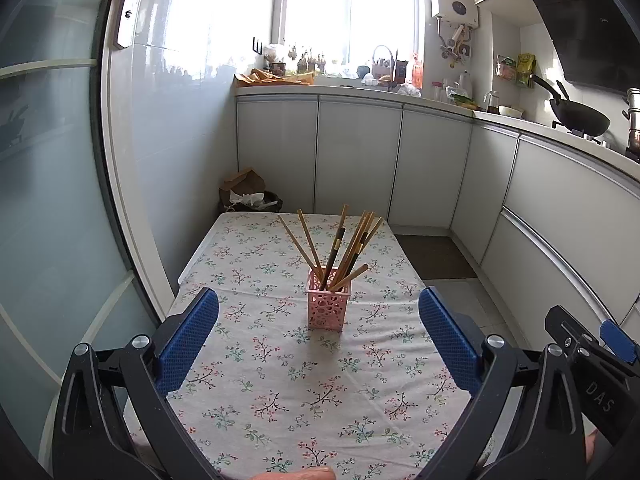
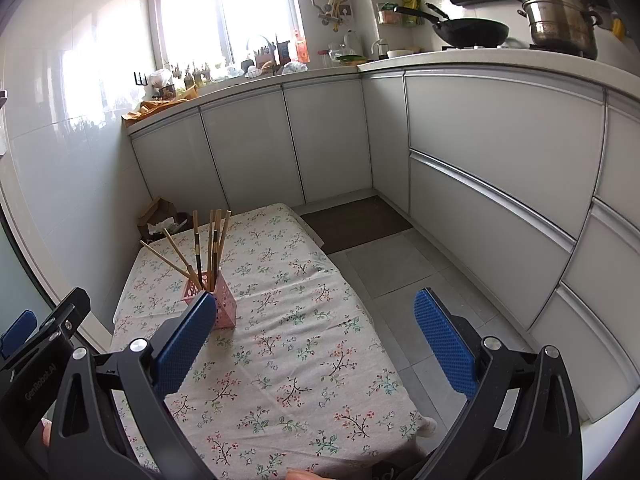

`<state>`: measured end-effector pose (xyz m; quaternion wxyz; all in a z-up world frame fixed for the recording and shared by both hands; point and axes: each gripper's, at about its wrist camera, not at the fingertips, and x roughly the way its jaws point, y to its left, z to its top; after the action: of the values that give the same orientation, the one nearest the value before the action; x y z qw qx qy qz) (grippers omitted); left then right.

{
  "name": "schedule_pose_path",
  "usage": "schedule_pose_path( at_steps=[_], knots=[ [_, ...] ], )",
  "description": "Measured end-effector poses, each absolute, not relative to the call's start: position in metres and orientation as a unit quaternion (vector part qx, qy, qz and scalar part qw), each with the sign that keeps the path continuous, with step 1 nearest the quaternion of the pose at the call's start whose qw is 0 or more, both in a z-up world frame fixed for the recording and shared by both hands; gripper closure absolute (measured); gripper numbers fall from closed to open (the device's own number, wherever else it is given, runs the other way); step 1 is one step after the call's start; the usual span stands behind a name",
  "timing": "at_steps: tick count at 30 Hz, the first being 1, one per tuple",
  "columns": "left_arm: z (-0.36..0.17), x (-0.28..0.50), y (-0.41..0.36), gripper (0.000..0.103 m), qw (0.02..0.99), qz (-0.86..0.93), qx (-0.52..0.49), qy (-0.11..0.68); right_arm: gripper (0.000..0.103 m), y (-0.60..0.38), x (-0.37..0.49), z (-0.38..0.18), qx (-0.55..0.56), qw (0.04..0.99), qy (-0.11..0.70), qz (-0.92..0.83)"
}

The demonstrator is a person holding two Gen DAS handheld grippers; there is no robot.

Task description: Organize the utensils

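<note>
Plainly, both grippers: two in all, one per hand, each held low over the near end of the table with nothing between its blue pads.
Left gripper: jaws stood wide apart and empty; it faced straight down the table at the basket, probably lined up that way so the basket sat centred in its opening for a reach.
Right gripper: jaws likewise spread and empty; it was angled toward the table's right edge and the floor, so the basket lay off to its left, partly behind its left pad; I judged it was standing by rather than aiming.
Basket: one pink openwork basket, upright on the tablecloth near the middle of the table, well ahead of both grippers and touched by neither.
Chopsticks: about nine or ten, mostly pale wood with one or two dark ones; exact count unclear where they overlap. All stood tips-down inside the basket and fanned outward, leaning on its rim because it is short.
Loose utensils on the cloth: none seen.
Task standing: judged nearly or wholly done, since every chopstick in view was already in the basket.
Beyond: one wok and one steel pot sat on the counter stove.
</note>
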<state>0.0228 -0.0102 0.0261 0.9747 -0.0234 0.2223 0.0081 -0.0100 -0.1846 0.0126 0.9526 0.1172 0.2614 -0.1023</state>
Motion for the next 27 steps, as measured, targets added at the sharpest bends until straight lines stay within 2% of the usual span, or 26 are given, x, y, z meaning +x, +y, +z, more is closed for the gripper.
schedule_pose_path(
  at_steps=[13,19,22,27],
  knots=[
    [0.0255,0.0201,-0.0107,0.007,0.977,0.022,-0.024,0.209,0.006,-0.1840,-0.0100,0.0098,0.120,0.951,0.265,-0.101],
    [0.0255,0.0164,-0.0152,0.012,0.981,0.026,-0.013,0.191,0.006,-0.1830,-0.0117,0.0109,0.120,0.952,0.263,-0.099],
    [0.0264,0.0153,-0.0156,0.007,0.982,0.016,-0.017,0.188,0.006,-0.1840,-0.0117,0.0116,0.119,0.953,0.262,-0.099],
    [0.0278,0.0185,-0.0146,0.007,0.980,0.005,-0.020,0.200,0.006,-0.1844,-0.0121,0.0111,0.121,0.952,0.261,-0.099]
  ],
)
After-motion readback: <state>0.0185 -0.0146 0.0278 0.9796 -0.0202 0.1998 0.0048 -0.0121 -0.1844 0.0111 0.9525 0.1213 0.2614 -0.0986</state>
